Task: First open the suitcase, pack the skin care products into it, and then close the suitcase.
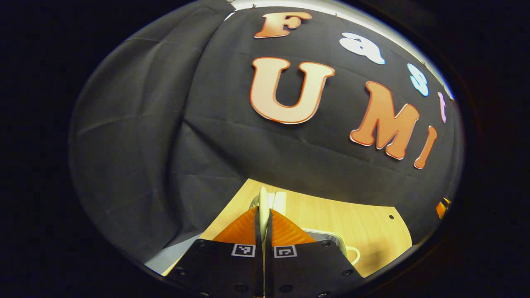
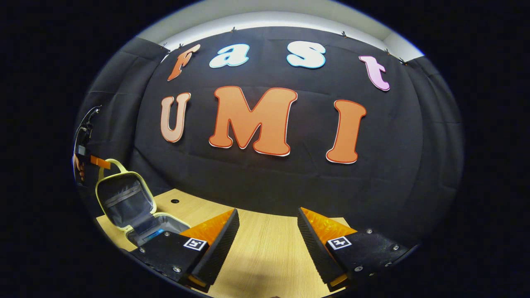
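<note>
Wooden table (image 2: 265, 248); suitcase (image 2: 126, 203) open, something inside — packing looks under way, closing left. Left gripper (image 1: 263, 215) pinches lid rim (image 1: 263, 198); right gripper (image 2: 268, 231) wide, empty.

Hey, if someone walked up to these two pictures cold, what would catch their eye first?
Probably the pale yellow suitcase, standing open at the far left of the wooden table in the right gripper view, its lid upright. Next, the left gripper, whose orange fingers pinch the thin edge of the suitcase lid. The right gripper is open above bare tabletop.
</note>
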`<act>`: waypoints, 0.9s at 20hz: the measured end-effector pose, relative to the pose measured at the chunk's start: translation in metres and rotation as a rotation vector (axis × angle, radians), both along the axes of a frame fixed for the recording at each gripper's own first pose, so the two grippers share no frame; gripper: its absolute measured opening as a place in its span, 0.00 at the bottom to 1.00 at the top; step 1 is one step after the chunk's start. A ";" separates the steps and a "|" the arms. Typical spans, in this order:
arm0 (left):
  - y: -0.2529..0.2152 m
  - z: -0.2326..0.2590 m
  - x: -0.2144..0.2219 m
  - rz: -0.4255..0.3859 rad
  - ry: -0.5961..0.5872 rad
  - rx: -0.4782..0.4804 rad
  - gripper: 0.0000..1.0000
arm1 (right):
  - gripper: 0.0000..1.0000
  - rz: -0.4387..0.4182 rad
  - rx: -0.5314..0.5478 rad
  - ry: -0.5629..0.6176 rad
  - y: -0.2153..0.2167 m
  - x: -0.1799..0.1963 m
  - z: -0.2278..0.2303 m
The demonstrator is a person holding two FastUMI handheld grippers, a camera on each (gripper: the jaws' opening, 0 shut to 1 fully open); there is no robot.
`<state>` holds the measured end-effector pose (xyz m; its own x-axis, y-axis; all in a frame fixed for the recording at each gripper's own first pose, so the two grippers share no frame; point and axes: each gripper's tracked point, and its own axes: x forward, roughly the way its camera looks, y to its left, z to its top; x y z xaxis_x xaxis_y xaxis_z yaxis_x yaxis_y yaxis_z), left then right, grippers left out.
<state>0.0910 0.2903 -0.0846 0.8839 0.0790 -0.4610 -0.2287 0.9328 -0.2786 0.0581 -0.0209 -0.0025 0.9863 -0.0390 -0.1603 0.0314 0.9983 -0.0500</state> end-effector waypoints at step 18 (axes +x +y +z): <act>-0.188 0.013 0.016 -0.172 -0.091 -0.189 0.02 | 0.92 0.023 0.008 0.017 -0.050 0.000 -0.040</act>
